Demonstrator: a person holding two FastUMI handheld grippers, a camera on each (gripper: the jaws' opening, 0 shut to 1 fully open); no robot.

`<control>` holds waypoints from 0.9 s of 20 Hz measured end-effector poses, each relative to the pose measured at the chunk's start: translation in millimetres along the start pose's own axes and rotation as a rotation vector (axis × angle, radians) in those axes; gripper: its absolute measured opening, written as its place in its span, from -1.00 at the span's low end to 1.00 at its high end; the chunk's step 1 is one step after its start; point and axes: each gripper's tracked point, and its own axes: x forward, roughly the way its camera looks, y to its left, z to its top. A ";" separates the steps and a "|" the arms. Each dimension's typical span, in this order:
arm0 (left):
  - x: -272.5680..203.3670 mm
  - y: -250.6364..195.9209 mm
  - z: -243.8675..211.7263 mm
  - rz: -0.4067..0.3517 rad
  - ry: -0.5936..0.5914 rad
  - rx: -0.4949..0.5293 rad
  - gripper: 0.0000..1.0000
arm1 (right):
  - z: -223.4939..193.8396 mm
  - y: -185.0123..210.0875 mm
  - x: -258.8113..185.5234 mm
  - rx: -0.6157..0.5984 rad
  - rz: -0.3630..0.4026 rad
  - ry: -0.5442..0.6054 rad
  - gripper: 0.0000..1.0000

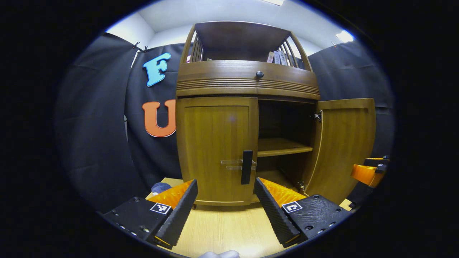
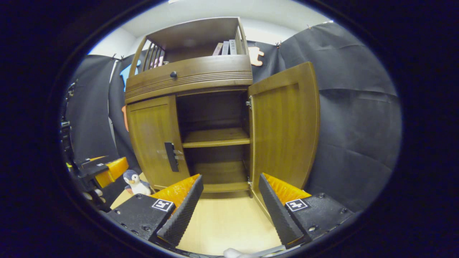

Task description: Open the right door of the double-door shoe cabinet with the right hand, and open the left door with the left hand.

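Note:
The wooden shoe cabinet stands ahead on a light wood floor. Its right door is swung wide open, baring an inner shelf. The left door is closed, with a black handle near its inner edge. My left gripper is open, a short way in front of that handle, touching nothing. In the right gripper view the open right door stands just ahead to the right, the closed left door to the left. My right gripper is open and empty. The left gripper shows at far left.
A toy penguin sits on the floor left of the cabinet. Black cloth walls close in on both sides. Books stand in the cabinet's top bay, above a drawer with a round knob. The right gripper shows at the far right.

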 end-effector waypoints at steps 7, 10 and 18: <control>93.9 -20.0 -8.7 -0.025 -0.018 0.001 0.93 | 35.3 1.4 5.6 -0.065 -0.021 -0.038 0.97; 132.4 -26.3 -22.0 -0.020 0.006 0.010 0.94 | 38.1 0.8 9.6 -0.075 -0.034 -0.027 0.98; 196.1 -45.8 -47.5 -0.033 0.017 -0.011 0.93 | 37.1 -9.7 19.4 -0.103 -0.057 0.022 0.97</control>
